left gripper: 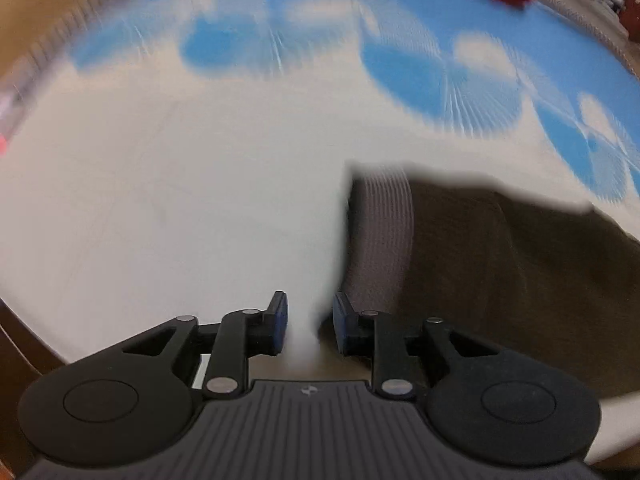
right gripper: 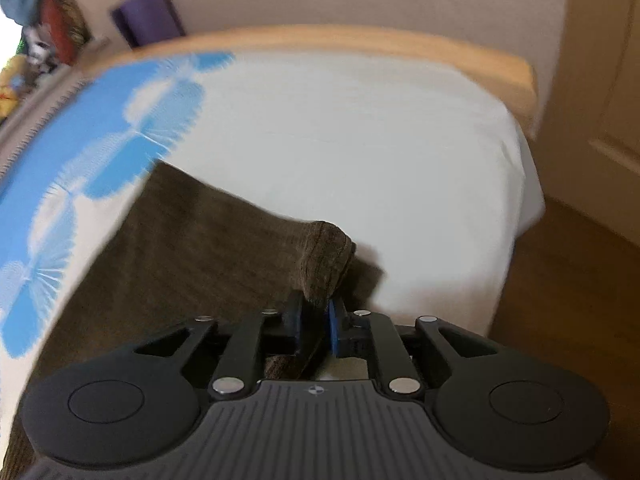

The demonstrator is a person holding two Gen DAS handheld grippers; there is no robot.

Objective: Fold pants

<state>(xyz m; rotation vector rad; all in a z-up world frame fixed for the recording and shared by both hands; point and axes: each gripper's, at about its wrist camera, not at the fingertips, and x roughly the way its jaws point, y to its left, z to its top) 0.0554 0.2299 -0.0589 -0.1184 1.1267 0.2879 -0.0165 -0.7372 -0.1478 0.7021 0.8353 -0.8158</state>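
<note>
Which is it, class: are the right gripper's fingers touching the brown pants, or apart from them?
Touching. The right wrist view shows the right gripper with its fingers pinching a raised fold of the brown pants.
</note>
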